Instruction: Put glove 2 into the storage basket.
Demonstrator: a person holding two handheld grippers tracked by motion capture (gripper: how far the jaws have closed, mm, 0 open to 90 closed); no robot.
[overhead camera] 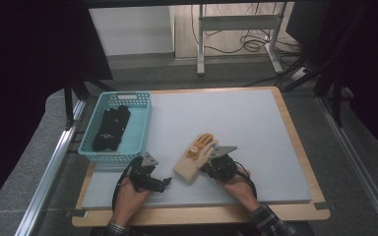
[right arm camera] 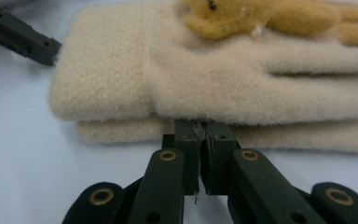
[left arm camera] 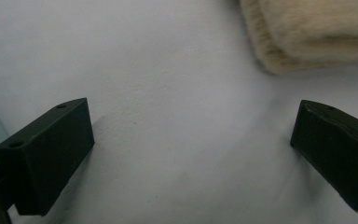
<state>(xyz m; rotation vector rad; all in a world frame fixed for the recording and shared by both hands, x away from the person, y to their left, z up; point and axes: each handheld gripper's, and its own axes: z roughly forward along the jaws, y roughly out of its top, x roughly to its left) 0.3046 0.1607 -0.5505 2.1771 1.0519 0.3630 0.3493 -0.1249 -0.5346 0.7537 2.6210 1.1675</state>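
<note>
A pair of cream woollen gloves (overhead camera: 194,161), stacked one on the other with a small yellow plush figure (overhead camera: 203,143) on the upper one, lies on the grey mat (overhead camera: 236,123) toward its near edge, a little left of the middle. A turquoise basket (overhead camera: 139,129) stands at the mat's left edge and already holds dark gloves (overhead camera: 110,128), so the step in hand is judged to be the lifting of the cream pair for placing beside them. The right gripper (right arm camera: 200,140) is pressed against the side of the pair with its jaws drawn nearly together; in the right gripper view the tips meet at the seam between upper and lower glove, yet whether any wool is actually pinched cannot be told. The left gripper (left arm camera: 191,140) is held low over the bare mat with its jaws spread wide and nothing between them, the fluffy cuff (left arm camera: 307,32) lying just ahead of it and to one side. For a clean lift, both layers should be caught together, not only the top one, since a loose lower glove would probably be left behind or dragged. The left gripper would best be brought onto the cuff end and closed across the full thickness, so that the pair is carried level from two points. The plush figure should be left ungripped, as it would probably pull the knit askew.
</note>
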